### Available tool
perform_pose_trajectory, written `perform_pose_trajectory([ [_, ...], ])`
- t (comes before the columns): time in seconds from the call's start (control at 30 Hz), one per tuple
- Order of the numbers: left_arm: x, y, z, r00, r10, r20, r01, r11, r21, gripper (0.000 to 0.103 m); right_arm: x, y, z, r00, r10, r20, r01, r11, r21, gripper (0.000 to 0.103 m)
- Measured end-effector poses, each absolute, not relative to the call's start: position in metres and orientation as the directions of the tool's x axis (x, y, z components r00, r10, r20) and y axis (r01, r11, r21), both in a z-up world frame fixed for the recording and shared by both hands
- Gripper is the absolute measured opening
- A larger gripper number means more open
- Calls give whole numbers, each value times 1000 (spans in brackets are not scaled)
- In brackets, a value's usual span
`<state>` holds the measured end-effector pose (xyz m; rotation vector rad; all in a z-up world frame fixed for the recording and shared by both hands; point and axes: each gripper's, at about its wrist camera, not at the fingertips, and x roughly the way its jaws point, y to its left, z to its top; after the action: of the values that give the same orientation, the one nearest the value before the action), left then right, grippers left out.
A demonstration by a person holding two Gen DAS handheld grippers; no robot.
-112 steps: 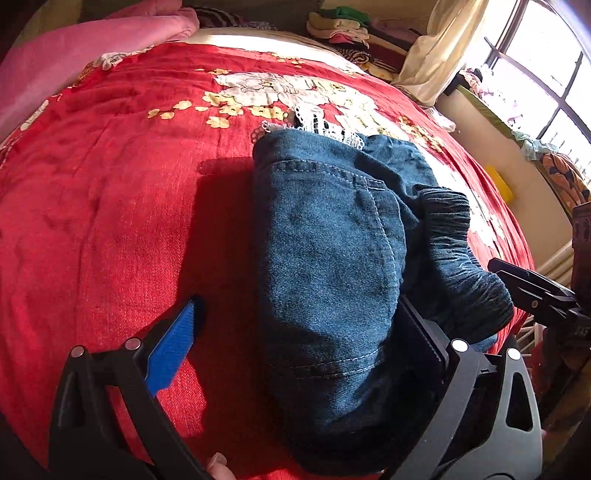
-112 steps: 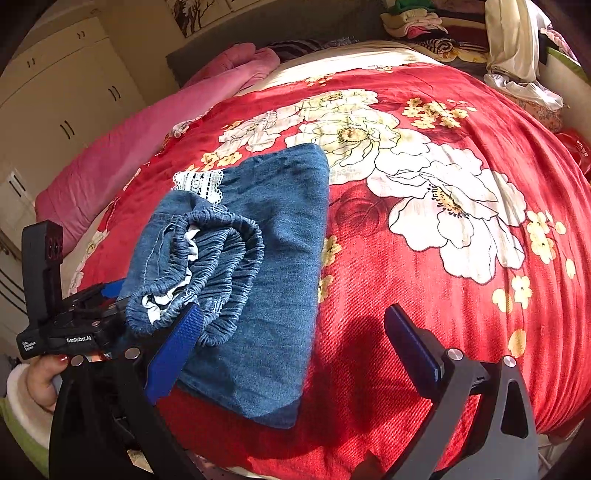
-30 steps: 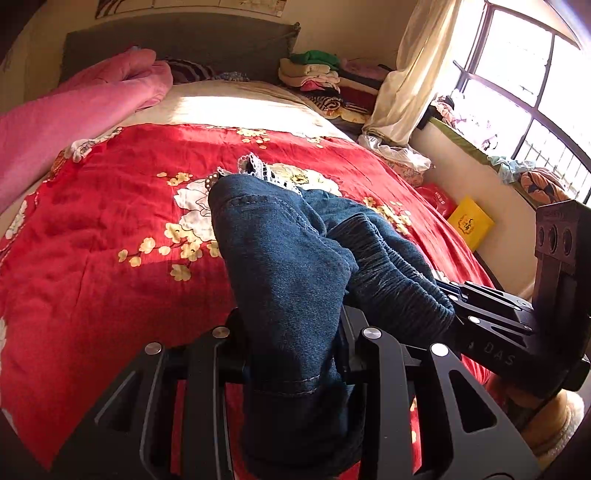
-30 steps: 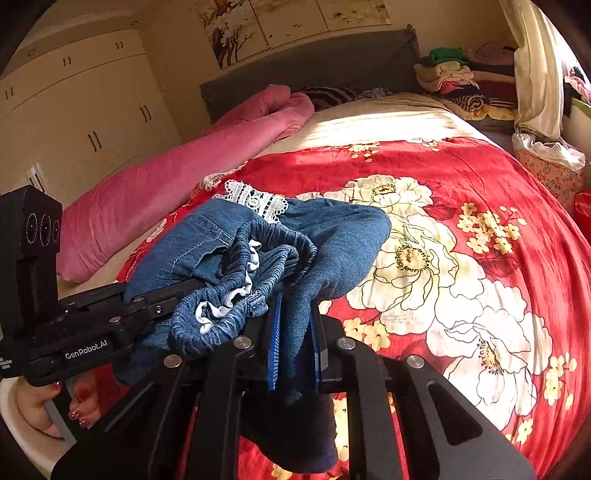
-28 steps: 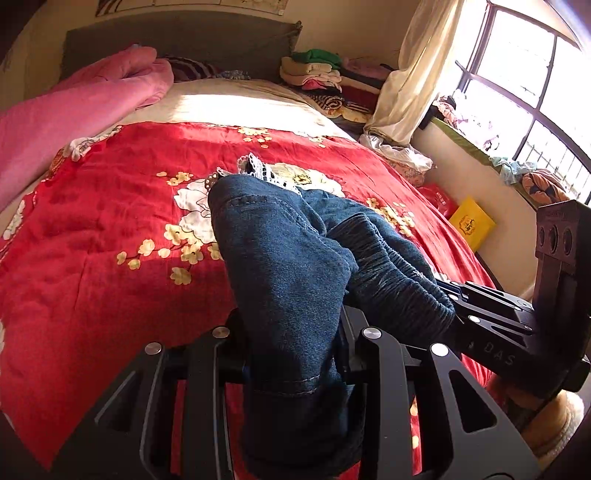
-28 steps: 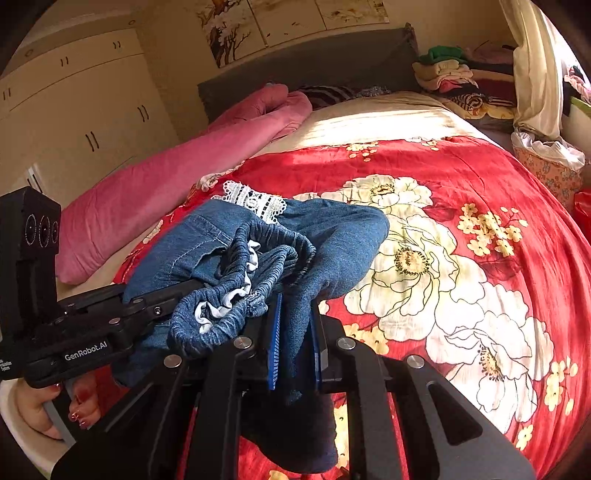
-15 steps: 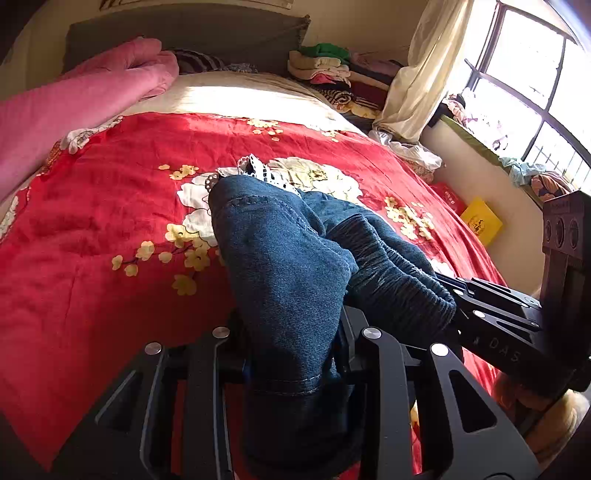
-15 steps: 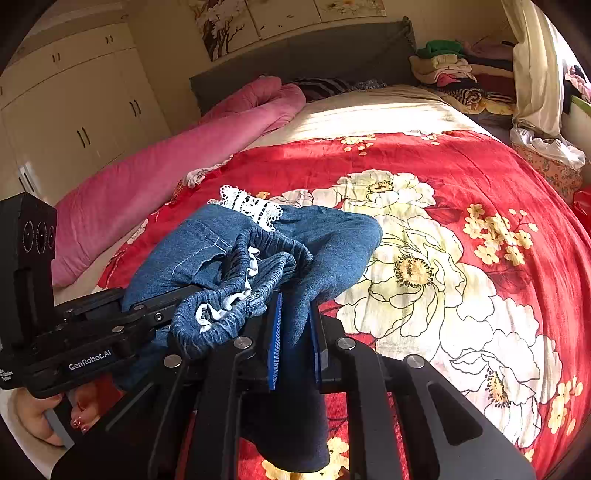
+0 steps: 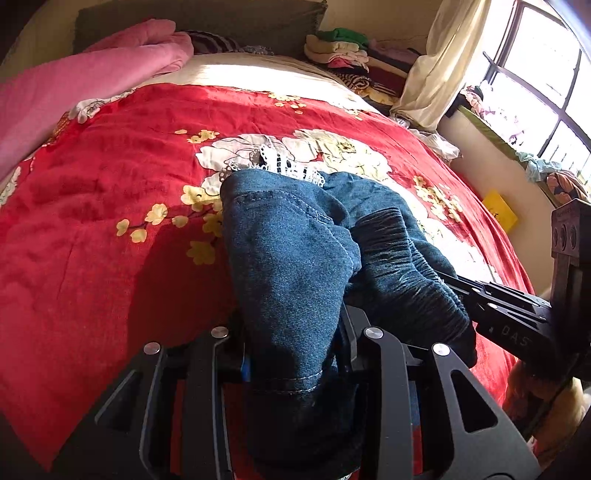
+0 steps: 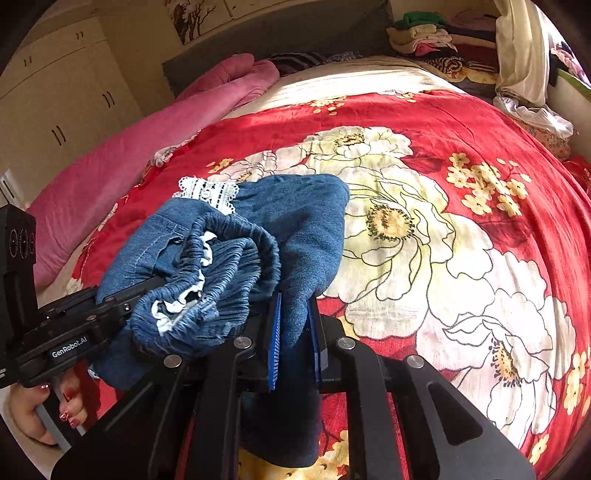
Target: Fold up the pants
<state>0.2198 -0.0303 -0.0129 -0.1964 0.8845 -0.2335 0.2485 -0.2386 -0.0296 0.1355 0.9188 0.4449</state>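
Home bedroom: bed (image 10: 480, 122) (floral red cover), wardrobe (image 10: 55, 103).

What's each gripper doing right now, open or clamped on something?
Left gripper: shut on the folded blue denim pants, near their bottom edge.
Right gripper: shut on the same pants, blue pads pinching the denim.

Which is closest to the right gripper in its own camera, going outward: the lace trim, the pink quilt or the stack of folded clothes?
1. Lace trim, just ahead of the right gripper, slightly left.
2. Pink quilt, along the bed's left side.
3. Stack of folded clothes, far right corner.
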Motion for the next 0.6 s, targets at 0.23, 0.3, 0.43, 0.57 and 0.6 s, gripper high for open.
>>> perform_pose_trajectory([
  [0.23, 220, -25, -25, 603, -263, -753, 102, 962, -255, 31, 250, -242, -52, 494, 404, -770, -280, 912, 299, 15],
  [0.3, 219, -25, -25, 605, -258, -753, 103, 963, -248, 31, 250, -243, -51, 496, 403, -769, -276, 913, 301, 18],
  [0.43, 218, -26, -25, 606, -256, -753, 102, 964, -246, 33, 244, -246, -44, 509, 397, -763, -268, 916, 298, 36],
  [0.57, 218, -26, -25, 606, -255, -753, 102, 964, -245, 33, 232, -253, -36, 531, 412, -741, -260, 911, 320, 50],
  [0.6, 218, -26, -24, 607, -255, -753, 101, 964, -245, 33, 229, -254, -34, 534, 415, -737, -258, 910, 325, 54],
])
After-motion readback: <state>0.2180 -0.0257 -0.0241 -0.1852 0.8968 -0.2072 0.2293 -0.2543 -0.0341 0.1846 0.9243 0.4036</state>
